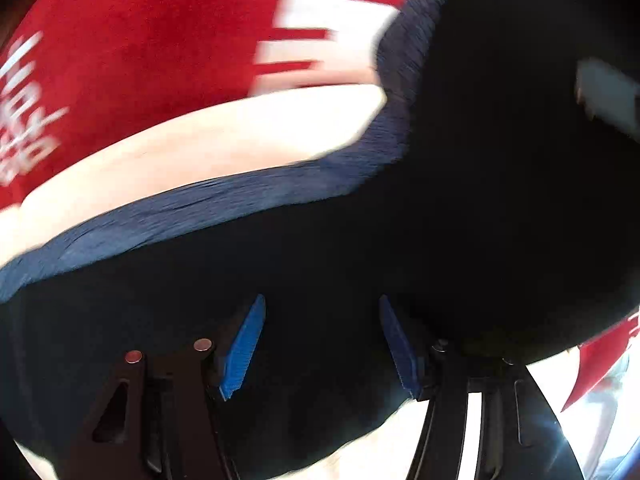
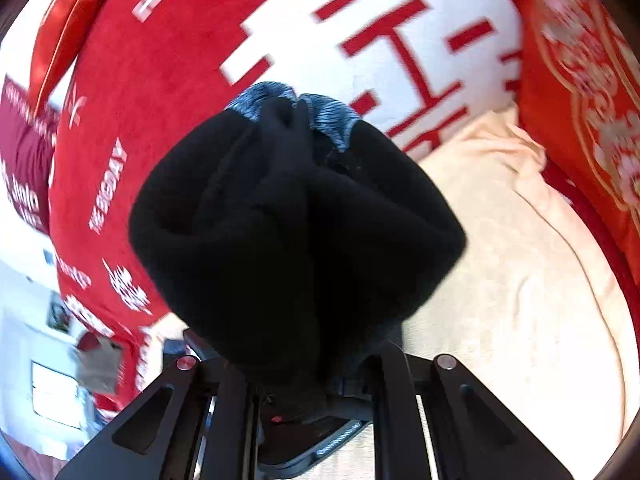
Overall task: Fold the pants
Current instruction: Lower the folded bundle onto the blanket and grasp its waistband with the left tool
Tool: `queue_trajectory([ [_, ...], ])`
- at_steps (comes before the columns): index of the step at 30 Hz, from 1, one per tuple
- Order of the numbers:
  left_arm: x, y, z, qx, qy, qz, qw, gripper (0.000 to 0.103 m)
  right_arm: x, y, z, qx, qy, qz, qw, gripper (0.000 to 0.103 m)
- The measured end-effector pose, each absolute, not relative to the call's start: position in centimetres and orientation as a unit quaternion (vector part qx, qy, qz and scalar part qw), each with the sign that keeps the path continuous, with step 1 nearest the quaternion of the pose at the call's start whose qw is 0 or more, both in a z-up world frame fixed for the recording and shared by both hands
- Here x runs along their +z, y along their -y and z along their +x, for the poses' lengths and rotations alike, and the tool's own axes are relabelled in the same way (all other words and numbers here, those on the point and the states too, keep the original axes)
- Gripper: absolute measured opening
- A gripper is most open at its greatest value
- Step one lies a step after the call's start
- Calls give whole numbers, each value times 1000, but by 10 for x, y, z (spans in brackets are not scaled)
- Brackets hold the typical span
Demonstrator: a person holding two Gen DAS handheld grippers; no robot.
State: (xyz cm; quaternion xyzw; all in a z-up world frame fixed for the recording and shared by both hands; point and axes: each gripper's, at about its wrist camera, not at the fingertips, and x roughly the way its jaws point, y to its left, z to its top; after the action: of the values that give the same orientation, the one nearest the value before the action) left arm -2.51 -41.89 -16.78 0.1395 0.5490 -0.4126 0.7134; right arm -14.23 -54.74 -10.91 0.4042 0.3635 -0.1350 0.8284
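Observation:
The black pants (image 1: 480, 200) fill most of the left wrist view, with a blue-grey inner band (image 1: 200, 208) along their edge. My left gripper (image 1: 322, 300) hovers over this cloth with its blue pads (image 1: 244, 348) well apart and nothing pinched between them. In the right wrist view, a bunched wad of the same pants (image 2: 296, 220) hangs lifted above the bed, blue-grey lining (image 2: 328, 120) showing at its far end. My right gripper (image 2: 298, 364) is shut on that wad; the cloth hides its fingertips.
A cream sheet (image 2: 520, 260) covers the bed, and a red blanket with white lettering (image 2: 140, 120) lies beyond it. A red patterned pillow (image 2: 592, 100) sits at the right. A blurred pale tag (image 1: 608, 96) shows against the dark cloth.

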Motion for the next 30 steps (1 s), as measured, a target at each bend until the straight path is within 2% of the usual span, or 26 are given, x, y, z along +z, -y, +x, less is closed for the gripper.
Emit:
queue_trajectory([
  [2, -161, 389, -8, -401, -549, 135, 721, 69, -105, 527, -124, -140, -382, 367, 837, 18],
  [3, -158, 374, 0, -399, -548, 133, 723, 81, -104, 511, -111, -142, -398, 337, 841, 18],
  [8, -149, 287, 44, -374, -527, 156, 747, 81, -117, 427, -70, -154, -458, 206, 851, 24],
  [13, -167, 213, 84, -304, -554, 152, 760, 81, -185, 335, -36, -170, -543, 48, 821, 32],
  [14, -170, 201, 91, -290, -558, 152, 762, 81, -196, 317, -32, -185, -551, -6, 814, 34],
  [15, -172, 192, 96, -282, -560, 151, 764, 81, -201, 303, -31, -196, -552, -49, 809, 41],
  [17, -172, 182, 103, -277, -558, 151, 767, 81, -203, 279, -31, -204, -549, -110, 803, 45],
  [20, -170, 178, 108, -279, -558, 147, 768, 81, -189, 261, -38, -171, -550, -121, 809, 52],
  [24, -154, 186, 115, -298, -559, 130, 763, 81, -155, 256, -56, -103, -534, -97, 833, 55],
  [30, -121, 228, 96, -393, -576, 91, 711, 81, -120, 342, -92, -98, -519, 106, 843, 57],
])
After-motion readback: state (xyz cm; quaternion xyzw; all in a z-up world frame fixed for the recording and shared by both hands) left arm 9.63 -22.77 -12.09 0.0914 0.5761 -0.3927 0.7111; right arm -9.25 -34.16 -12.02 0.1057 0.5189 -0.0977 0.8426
